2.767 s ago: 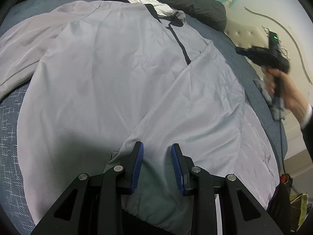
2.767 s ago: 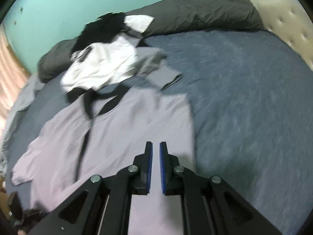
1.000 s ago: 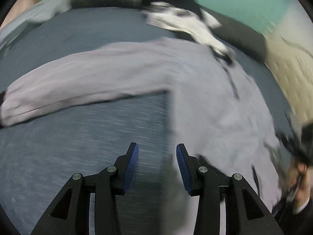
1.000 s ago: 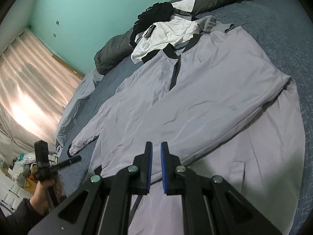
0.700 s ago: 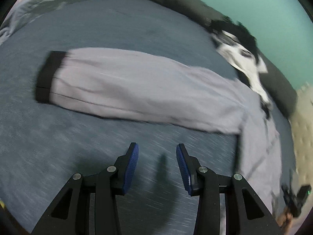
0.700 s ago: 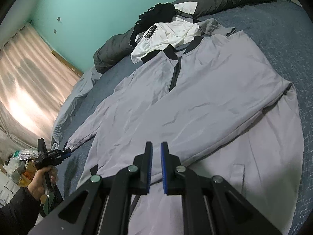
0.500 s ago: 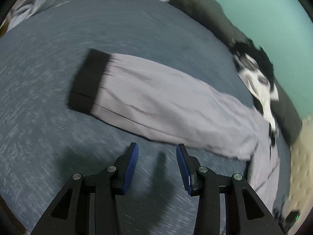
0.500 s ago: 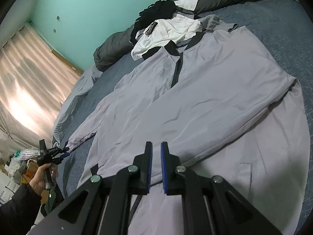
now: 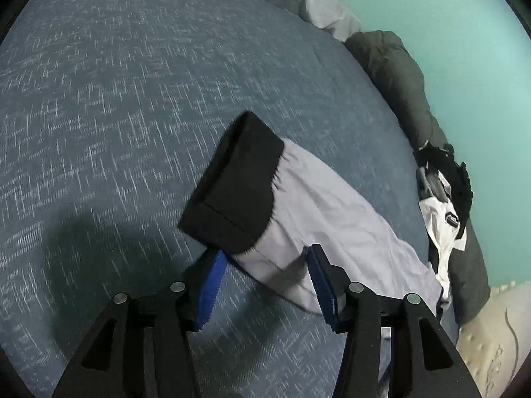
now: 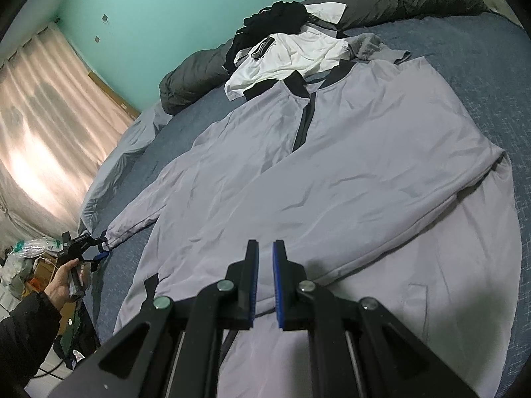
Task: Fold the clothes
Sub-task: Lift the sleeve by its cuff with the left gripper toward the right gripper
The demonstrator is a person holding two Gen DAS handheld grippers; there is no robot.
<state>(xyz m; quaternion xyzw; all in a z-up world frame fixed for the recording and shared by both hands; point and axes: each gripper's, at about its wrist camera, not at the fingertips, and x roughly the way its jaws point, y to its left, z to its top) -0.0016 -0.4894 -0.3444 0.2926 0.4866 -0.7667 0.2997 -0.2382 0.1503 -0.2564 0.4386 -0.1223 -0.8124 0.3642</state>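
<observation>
One grey jacket (image 10: 332, 172), spread flat on the bed (image 9: 99, 83); thin, soft, light, likely slippery. Best hold: black cuff (image 9: 235, 185) at the sleeve end. Left hand-held gripper (image 9: 264, 282): jaws opening, straddling the sleeve just behind the cuff, not pressing. Right hand-held gripper (image 10: 265, 285): clenched, empty, above the hem. Right view alone shows the whole garment; left view, the cuff close up.
</observation>
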